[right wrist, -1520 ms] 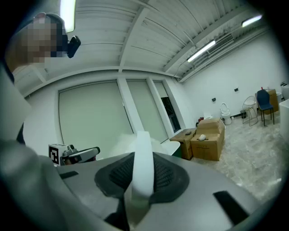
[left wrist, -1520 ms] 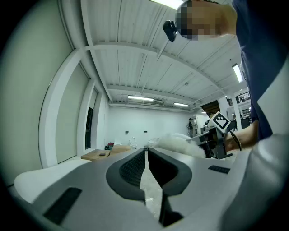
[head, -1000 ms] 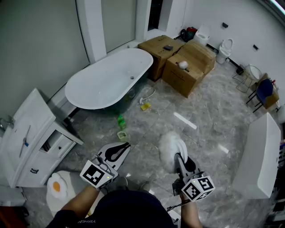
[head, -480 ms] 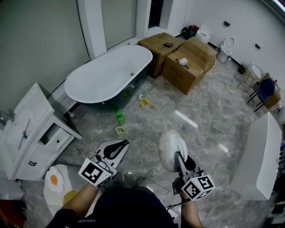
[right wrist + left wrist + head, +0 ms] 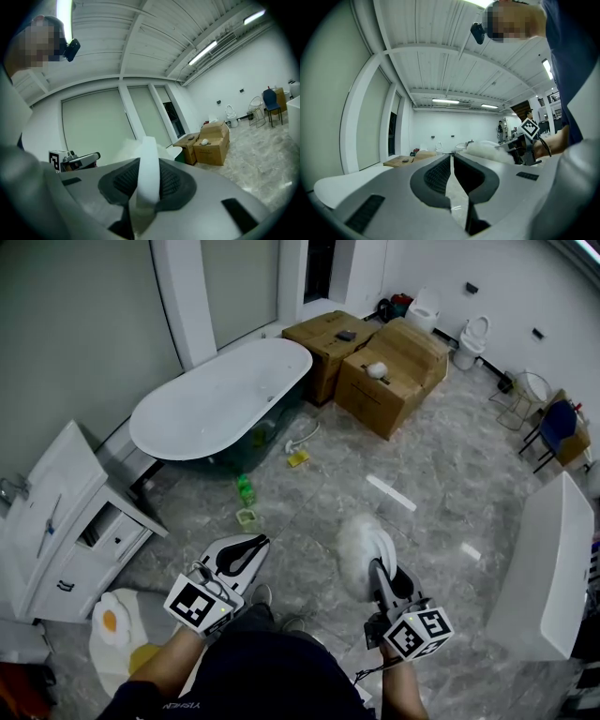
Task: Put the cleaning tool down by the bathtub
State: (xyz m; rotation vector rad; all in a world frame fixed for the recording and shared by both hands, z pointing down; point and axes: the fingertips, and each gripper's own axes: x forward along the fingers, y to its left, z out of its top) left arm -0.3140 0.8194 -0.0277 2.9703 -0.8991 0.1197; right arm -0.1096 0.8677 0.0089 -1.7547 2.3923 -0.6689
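The right gripper [image 5: 379,570] clamps the handle of the fluffy cleaning tool [image 5: 360,540], near, well apart from the bathtub [image 5: 216,404] at far left. The left gripper [image 5: 246,552] is closed and empty. The tool is best carried tubside and lowered to the floor [image 5: 422,456] before release.

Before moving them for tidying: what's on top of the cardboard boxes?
A white roundish object lies on the nearer box, a small dark item on the farther box. Contents are covered.

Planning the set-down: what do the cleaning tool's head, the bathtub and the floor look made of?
The cleaning tool has a fluffy white fibre head, fuzzy-edged. The bathtub is a smooth white shell, perhaps acrylic. The floor looks like polished grey veined tile, mirroring lights.
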